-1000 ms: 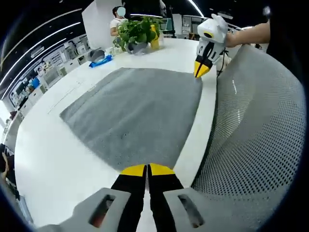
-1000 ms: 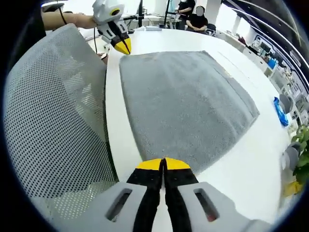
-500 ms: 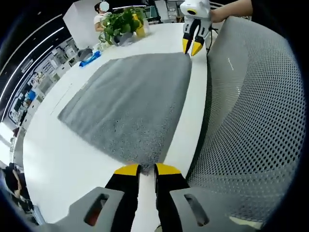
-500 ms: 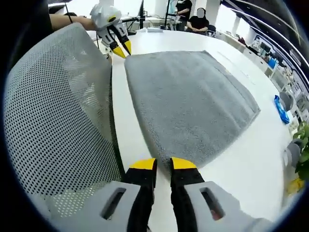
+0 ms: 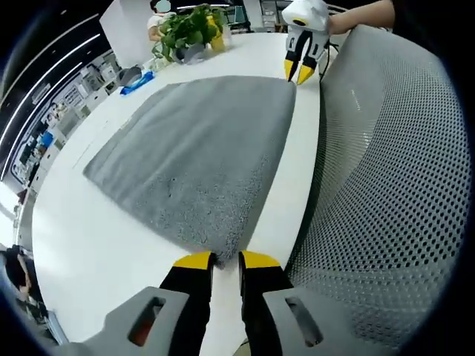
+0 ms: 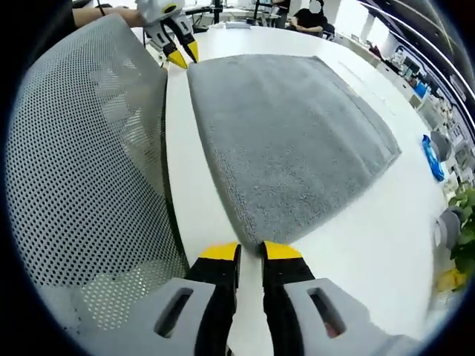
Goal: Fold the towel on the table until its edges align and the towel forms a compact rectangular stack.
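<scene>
Left tongs and right tongs now parted, no longer pressed together as a second ago, each set at a near corner of the grey towel. Towel flat and unfolded on the white surface; corner pinch probably next. Beyond, potted plant.

Right gripper view. Grey towel lies flat on the white table. Right gripper, yellow-tipped jaws slightly parted, sits at the towel's near corner, the corner just at the gap between the tips. Left gripper at the far corner, jaws parted, held by a hand. Mesh chair back along the table edge. Blue item and plant leaves at right. Seated people at far end.
</scene>
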A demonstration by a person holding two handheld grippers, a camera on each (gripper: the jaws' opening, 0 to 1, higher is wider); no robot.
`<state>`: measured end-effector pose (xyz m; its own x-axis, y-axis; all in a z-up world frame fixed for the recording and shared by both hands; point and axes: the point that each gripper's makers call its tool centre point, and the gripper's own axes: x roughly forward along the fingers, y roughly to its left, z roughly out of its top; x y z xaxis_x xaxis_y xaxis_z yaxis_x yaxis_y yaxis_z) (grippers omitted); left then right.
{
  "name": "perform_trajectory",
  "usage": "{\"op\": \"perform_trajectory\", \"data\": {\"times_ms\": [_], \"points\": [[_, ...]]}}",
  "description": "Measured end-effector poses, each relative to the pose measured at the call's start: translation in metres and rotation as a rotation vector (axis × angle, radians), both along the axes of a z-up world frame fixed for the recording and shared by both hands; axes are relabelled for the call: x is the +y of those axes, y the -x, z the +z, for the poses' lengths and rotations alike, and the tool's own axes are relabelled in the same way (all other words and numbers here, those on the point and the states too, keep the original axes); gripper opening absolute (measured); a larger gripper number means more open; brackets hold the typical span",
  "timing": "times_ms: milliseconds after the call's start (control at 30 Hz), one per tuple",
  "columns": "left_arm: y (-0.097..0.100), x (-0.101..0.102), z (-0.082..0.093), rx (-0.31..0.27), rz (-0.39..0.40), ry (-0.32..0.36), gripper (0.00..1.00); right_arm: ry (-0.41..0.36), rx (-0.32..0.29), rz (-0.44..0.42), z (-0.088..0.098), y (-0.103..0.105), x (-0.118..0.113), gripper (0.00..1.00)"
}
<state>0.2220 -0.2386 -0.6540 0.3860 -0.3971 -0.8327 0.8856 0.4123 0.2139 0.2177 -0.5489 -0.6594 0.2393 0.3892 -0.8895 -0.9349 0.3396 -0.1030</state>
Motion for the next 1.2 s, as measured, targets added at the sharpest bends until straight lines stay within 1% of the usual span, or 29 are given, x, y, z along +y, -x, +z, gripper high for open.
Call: {"op": "perform_trajectory", "data": {"times_ms": [233, 333, 400, 467, 500, 533, 633, 700, 767, 867, 933, 967, 1067, 1133, 1200], "points": [[-0.002, -0.002, -0.003, 0.004, -0.011, -0.010, 0.13, -0.015, 0.006, -0.034, -0.001, -0.003, -0.001, 0.04], [-0.001, -0.003, -0.003, 0.003, -0.026, -0.016, 0.11, -0.022, 0.002, -0.042, -0.002, -0.004, -0.002, 0.03], [-0.001, -0.006, -0.004, 0.000, -0.041, -0.018, 0.09, -0.040, 0.011, -0.066, -0.001, -0.005, -0.002, 0.02], [0.000, -0.010, -0.004, -0.010, -0.077, -0.031, 0.05, -0.068, 0.023, -0.099, -0.001, -0.006, -0.003, 0.02], [-0.001, -0.009, -0.004, -0.017, -0.092, -0.053, 0.04, -0.082, 0.031, -0.117, -0.001, -0.006, -0.002, 0.02], [0.000, -0.009, -0.005, -0.010, -0.095, -0.068, 0.04, -0.100, 0.041, -0.145, -0.001, -0.006, -0.002, 0.02], [-0.003, -0.011, -0.005, 0.010, -0.087, -0.093, 0.03, -0.093, 0.045, -0.153, -0.001, -0.007, -0.002, 0.02], [-0.003, -0.011, -0.006, 0.009, -0.085, -0.105, 0.03, -0.081, 0.047, -0.152, -0.001, -0.007, -0.001, 0.01], [-0.003, -0.010, -0.006, 0.001, -0.083, -0.109, 0.02, -0.082, 0.049, -0.169, -0.001, -0.006, -0.002, 0.01], [-0.002, -0.010, -0.005, -0.018, -0.057, -0.088, 0.02, -0.108, 0.057, -0.186, -0.001, -0.007, -0.003, 0.01], [-0.002, -0.010, -0.004, -0.029, -0.041, -0.079, 0.02, -0.125, 0.071, -0.204, -0.001, -0.008, -0.004, 0.00], [-0.003, -0.010, -0.004, -0.030, -0.036, -0.072, 0.02, -0.140, 0.091, -0.224, 0.000, -0.008, -0.003, 0.00], [-0.004, -0.010, -0.004, 0.012, 0.053, -0.012, 0.02, -0.148, 0.104, -0.240, 0.000, -0.008, -0.003, 0.00], [-0.006, -0.010, -0.001, 0.030, 0.093, 0.031, 0.02, -0.149, 0.109, -0.241, 0.001, -0.007, -0.002, 0.00], [-0.007, -0.011, 0.002, 0.034, 0.112, 0.059, 0.01, -0.163, 0.118, -0.257, 0.003, -0.007, -0.002, 0.00]]}}
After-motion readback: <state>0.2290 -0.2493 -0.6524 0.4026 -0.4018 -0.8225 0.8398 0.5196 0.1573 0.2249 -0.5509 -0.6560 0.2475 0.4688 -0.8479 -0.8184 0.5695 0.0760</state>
